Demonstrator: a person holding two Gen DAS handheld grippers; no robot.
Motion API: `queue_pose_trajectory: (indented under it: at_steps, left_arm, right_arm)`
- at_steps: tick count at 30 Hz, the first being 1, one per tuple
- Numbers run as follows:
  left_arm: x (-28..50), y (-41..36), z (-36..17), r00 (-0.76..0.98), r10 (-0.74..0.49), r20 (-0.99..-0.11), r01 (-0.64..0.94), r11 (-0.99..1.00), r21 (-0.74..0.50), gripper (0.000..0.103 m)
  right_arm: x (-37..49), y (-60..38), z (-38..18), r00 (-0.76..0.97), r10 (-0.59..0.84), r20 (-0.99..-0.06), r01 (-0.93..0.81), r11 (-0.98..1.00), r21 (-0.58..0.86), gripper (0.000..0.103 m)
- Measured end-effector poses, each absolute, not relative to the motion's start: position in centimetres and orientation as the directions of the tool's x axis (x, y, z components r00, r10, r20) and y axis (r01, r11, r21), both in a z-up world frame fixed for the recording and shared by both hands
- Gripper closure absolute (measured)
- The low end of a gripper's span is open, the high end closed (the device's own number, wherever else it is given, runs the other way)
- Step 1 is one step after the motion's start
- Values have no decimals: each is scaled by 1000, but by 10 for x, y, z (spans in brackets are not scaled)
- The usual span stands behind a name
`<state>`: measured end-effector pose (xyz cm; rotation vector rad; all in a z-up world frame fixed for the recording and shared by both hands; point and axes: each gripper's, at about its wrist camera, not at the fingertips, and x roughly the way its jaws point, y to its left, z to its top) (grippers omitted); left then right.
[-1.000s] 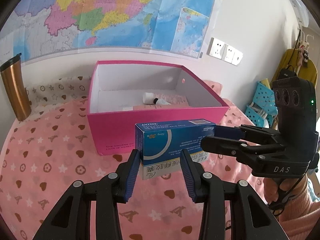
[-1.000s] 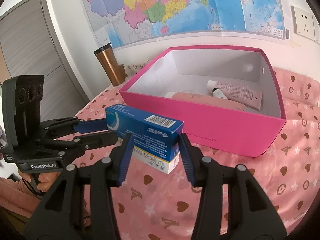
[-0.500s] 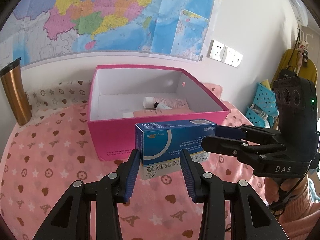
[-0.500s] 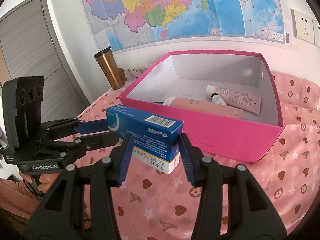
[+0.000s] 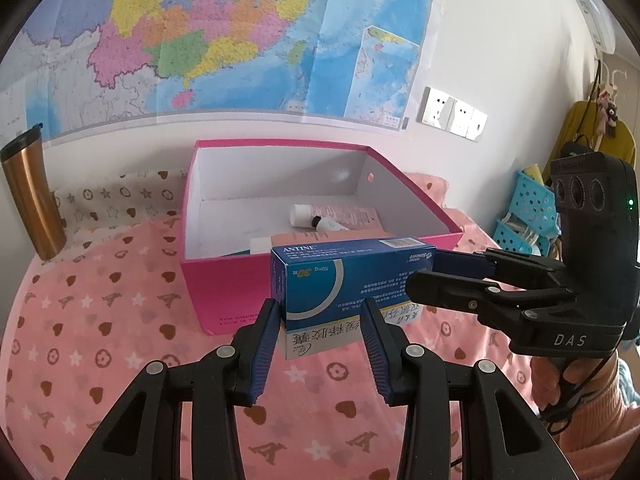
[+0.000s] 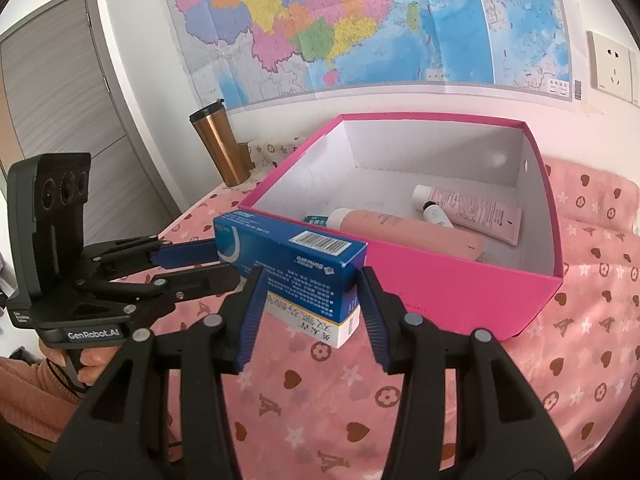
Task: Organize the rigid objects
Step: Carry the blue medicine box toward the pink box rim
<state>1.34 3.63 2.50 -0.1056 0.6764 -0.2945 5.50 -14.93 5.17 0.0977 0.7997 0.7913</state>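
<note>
While both grippers meet on one carton, the left gripper (image 5: 320,312) has its blue-padded fingers clenched on the near end of the blue medicine box (image 5: 352,280), and the right gripper (image 6: 308,280) is clamped across the opposite end, its pads pressed against the two sides just below the barcode. Between them the box hangs level above the pink heart-and-star tablecloth (image 5: 100,320), just in front of the near wall of the open pink storage box (image 5: 224,280) and at about the height of its rim. A white layer with printed characters sits flush under the blue carton; whether it is a second carton or part of the same pack I cannot tell. Inside the storage box a pink bottle (image 6: 404,232) lies on its side along the near wall, a pale pink tube (image 6: 472,204) lies behind it, a small white bottle (image 6: 438,214) lies between the two, and the corner of a teal packet (image 6: 316,221) shows beside the bottle's cap. A copper travel tumbler (image 5: 32,196) stands upright by the wall, well apart from the storage box. A coloured wall map (image 5: 200,40) hangs above, with white wall sockets (image 5: 452,114) to one side and blue plastic baskets (image 5: 528,208) beyond the table edge. A hand (image 6: 94,360) in a pink sleeve grips the left gripper's handle.
</note>
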Motion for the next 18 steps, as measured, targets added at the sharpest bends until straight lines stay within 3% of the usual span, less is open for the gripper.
queue_pose_trajectory:
  at_steps: [18]
  left_arm:
    - [17, 35, 29, 752, -297, -588, 238, 955, -178, 62]
  right_arm:
    - [56, -152, 58, 451, 670, -590, -600, 717, 355, 54]
